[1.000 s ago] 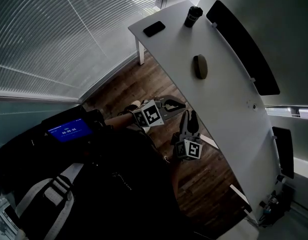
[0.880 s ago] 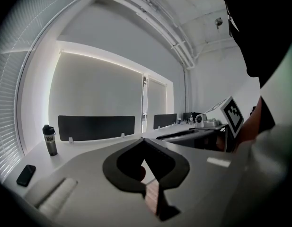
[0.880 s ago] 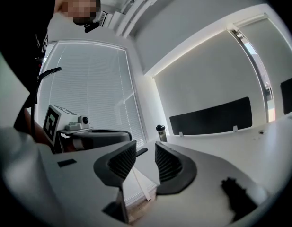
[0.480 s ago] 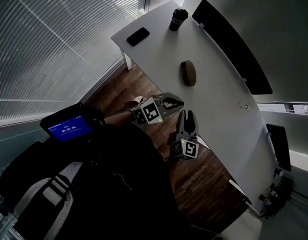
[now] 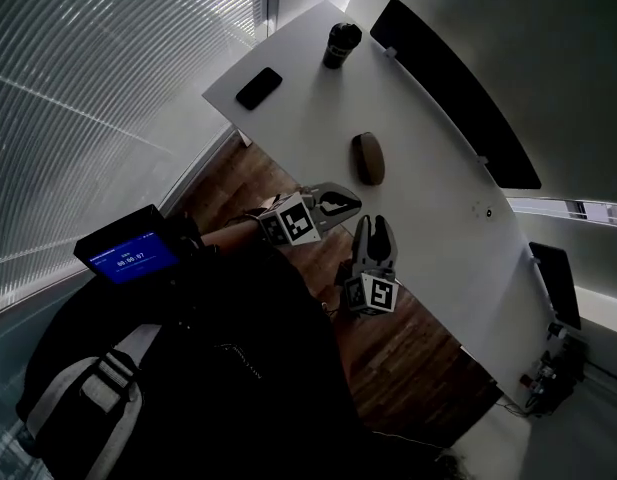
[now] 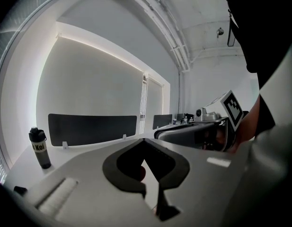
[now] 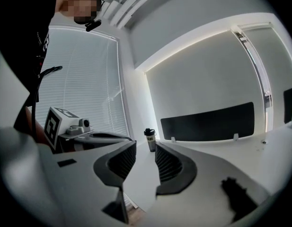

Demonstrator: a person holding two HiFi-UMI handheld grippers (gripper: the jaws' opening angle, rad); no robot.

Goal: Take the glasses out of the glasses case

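- The bottle (image 5: pixel 340 45) has a white label with dark letters. In the left gripper view they look like "Kol", but they are too small to be sure.
- A small screen (image 5: pixel 128 258) by the person's body glows blue. It has white numbers on it, too tiny to read.
- Each gripper has a cube with black and white square marks: the left cube (image 5: pixel 293 220) and the right cube (image 5: pixel 373 293).
- The left gripper (image 5: pixel 356 205) is held almost flat over the wood floor (image 5: pixel 388 358), at the near edge of the white table (image 5: pixel 428 198). Its jaw tips are pressed together, with nothing pinched.
- The right gripper (image 5: pixel 372 226) is just beside it and points at the table too. Its jaws are spread, with nothing in the gap.
- The glasses case (image 5: pixel 368 158) is brown and oval. It lies on the table, just past the left gripper's tips. No gripper touches it.
- A dark phone (image 5: pixel 258 88) lies near the far corner, close to the bottle.
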